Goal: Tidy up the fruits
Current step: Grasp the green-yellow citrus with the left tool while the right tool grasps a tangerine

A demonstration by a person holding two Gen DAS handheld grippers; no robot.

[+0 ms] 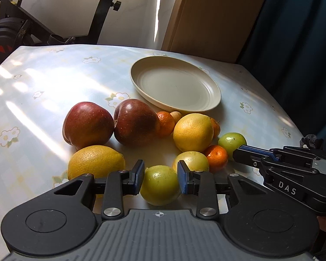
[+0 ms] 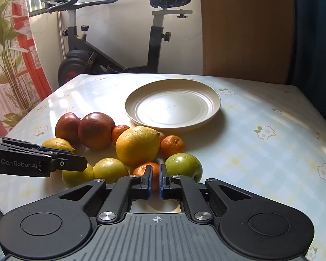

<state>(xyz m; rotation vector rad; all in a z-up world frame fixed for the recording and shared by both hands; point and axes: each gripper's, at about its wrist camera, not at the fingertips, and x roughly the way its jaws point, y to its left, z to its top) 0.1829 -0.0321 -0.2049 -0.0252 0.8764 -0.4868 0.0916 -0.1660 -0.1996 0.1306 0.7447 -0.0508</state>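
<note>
My left gripper (image 1: 160, 179) has its blue pads against both flanks of a yellow-green fruit (image 1: 159, 184), gripping it where it rests on the flowered tablecloth (image 1: 43, 82). Left of that fruit lies a large lemon (image 1: 95, 162), and behind it two red apples (image 1: 88, 125) sit side by side, touching. Moving right, a small tangerine (image 1: 164, 122) is tucked against the second apple, then a second large yellow citrus (image 1: 193, 132), with a pale yellow-green fruit (image 1: 191, 159) in front of it. Further right, my right gripper (image 2: 155, 181) has its pads drawn nearly together, with only a narrow slit between them; an orange tangerine (image 2: 146, 168) lies just beyond the tips, and I cannot tell whether the pads touch it. A green apple (image 2: 183, 165) sits just beside that tangerine on the right. The cream plate (image 2: 172, 106) stands behind the fruit cluster, near it, with nothing on it.
</note>
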